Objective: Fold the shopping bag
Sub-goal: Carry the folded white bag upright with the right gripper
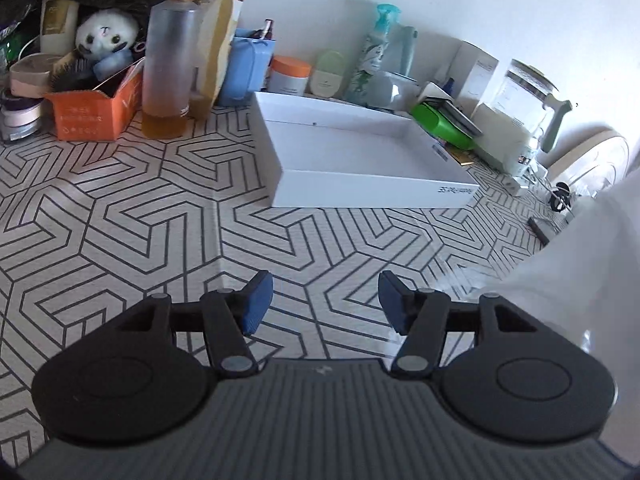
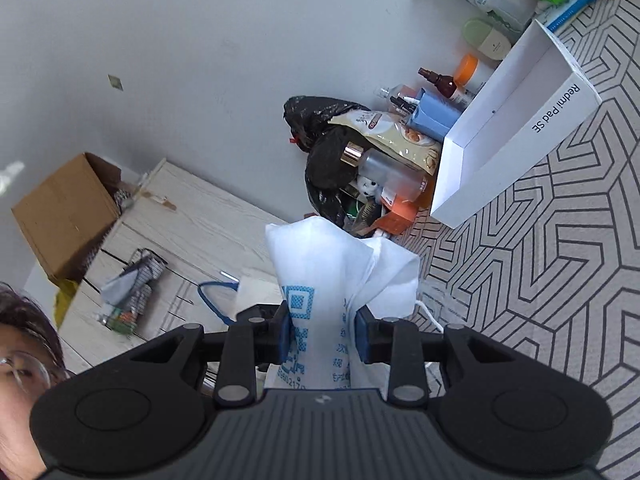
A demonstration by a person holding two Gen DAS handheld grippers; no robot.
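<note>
The shopping bag (image 2: 340, 264) is white non-woven fabric with blue print and a QR code. My right gripper (image 2: 323, 334) is shut on its bunched middle, and the bag sticks up crumpled beyond the blue pads. The right wrist view is tilted, so the bag is lifted off the patterned table (image 2: 560, 280). In the left wrist view a blurred white part of the shopping bag (image 1: 584, 280) fills the right edge. My left gripper (image 1: 325, 300) stands open just above the patterned table (image 1: 160, 220), with nothing between its blue pads and the bag off to its right.
A shallow white tablet box (image 1: 360, 156) lies open at the table's middle back. Bottles, an orange carton (image 1: 96, 108), a soft toy and a frosted bottle (image 1: 170, 56) crowd the back left. A glass kettle (image 1: 524, 108) stands at the right. A person's head (image 2: 24, 368) shows at the lower left.
</note>
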